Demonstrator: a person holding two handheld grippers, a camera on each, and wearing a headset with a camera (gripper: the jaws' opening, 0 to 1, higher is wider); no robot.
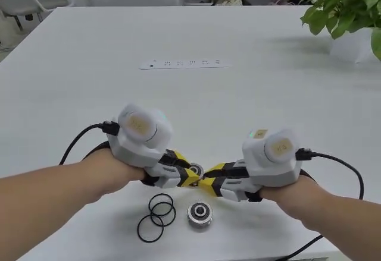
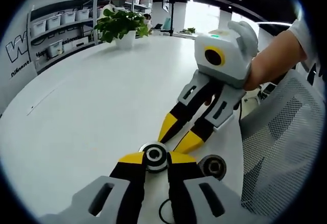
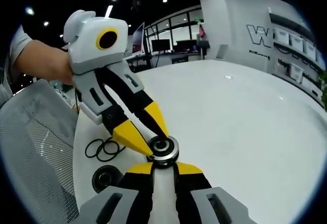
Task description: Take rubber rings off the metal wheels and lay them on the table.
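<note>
At the lower middle of the head view, the fingers of the left gripper pinched a metal wheel above the tabletop. The fingers of the right gripper stood nearly together at its rim (whether they gripped anything was unclear). Loose rubber rings lay at lower left, just beside a second wheel.

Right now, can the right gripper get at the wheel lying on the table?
Probably yes. The wheel on the table lies uncovered below the right gripper, with the rings off to one side. But its tips are at the held wheel in the left gripper.
</note>
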